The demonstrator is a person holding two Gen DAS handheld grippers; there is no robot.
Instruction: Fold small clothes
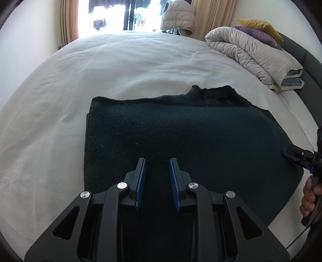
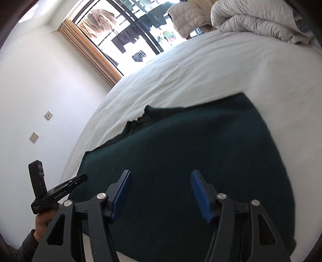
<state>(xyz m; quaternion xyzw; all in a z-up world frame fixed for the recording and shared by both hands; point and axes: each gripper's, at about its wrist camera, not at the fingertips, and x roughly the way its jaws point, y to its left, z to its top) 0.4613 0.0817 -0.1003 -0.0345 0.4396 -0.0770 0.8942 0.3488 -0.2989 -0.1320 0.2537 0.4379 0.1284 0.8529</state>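
A dark green knit sweater [image 1: 181, 137] lies folded on the white bed sheet [image 1: 100, 70], its collar at the far edge. My left gripper [image 1: 157, 161] hovers over its near part, jaws apart and empty. My right gripper [image 2: 161, 173] is open and empty above the same sweater [image 2: 191, 145], which fills the middle of the right wrist view. The right gripper shows at the right edge of the left wrist view [image 1: 289, 154], by the sweater's right edge. The left gripper shows at the lower left of the right wrist view [image 2: 80, 178].
A rolled grey duvet [image 1: 255, 54] with purple and yellow pillows [image 1: 259, 28] lies at the bed's far right by the dark headboard [image 1: 310, 66]. A window with curtains [image 1: 120, 14] and a puffer jacket [image 1: 178, 18] stand beyond the bed. A white wall [image 2: 40, 90] is on the left.
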